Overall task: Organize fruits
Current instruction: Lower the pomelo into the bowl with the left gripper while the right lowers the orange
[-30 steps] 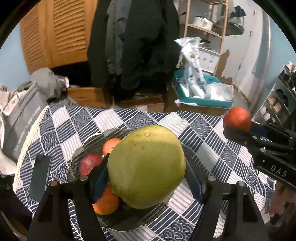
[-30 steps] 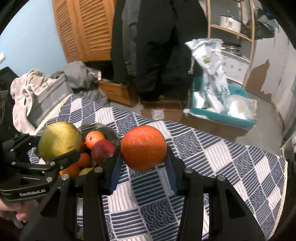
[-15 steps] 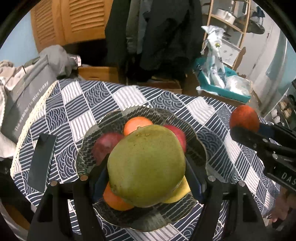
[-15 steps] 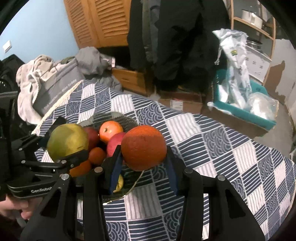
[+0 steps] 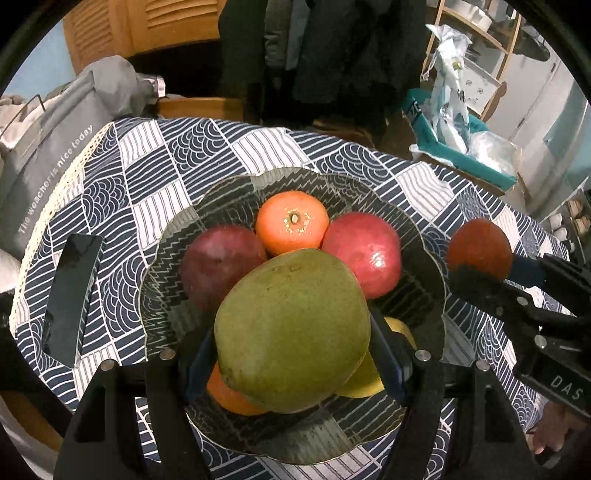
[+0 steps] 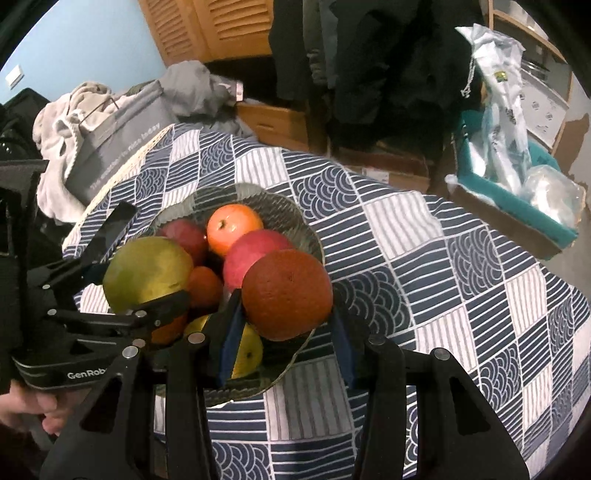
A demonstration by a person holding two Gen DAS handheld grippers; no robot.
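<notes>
Holding a green mango (image 5: 291, 328) pinched in my left gripper (image 5: 293, 354) above the glass bowl (image 5: 424, 295) of fruit — my right gripper (image 6: 286, 328) clamps a dark orange (image 6: 287, 294) beside the bowl's rim.

Black hand-held gripper (image 5: 291, 347), blue pads (image 5: 384, 354), silver screws.

Blue wall (image 6: 85, 40), louvred wooden doors (image 6: 218, 29), dark hanging coats (image 6: 373, 59), wooden shelving (image 5: 476, 59).
</notes>
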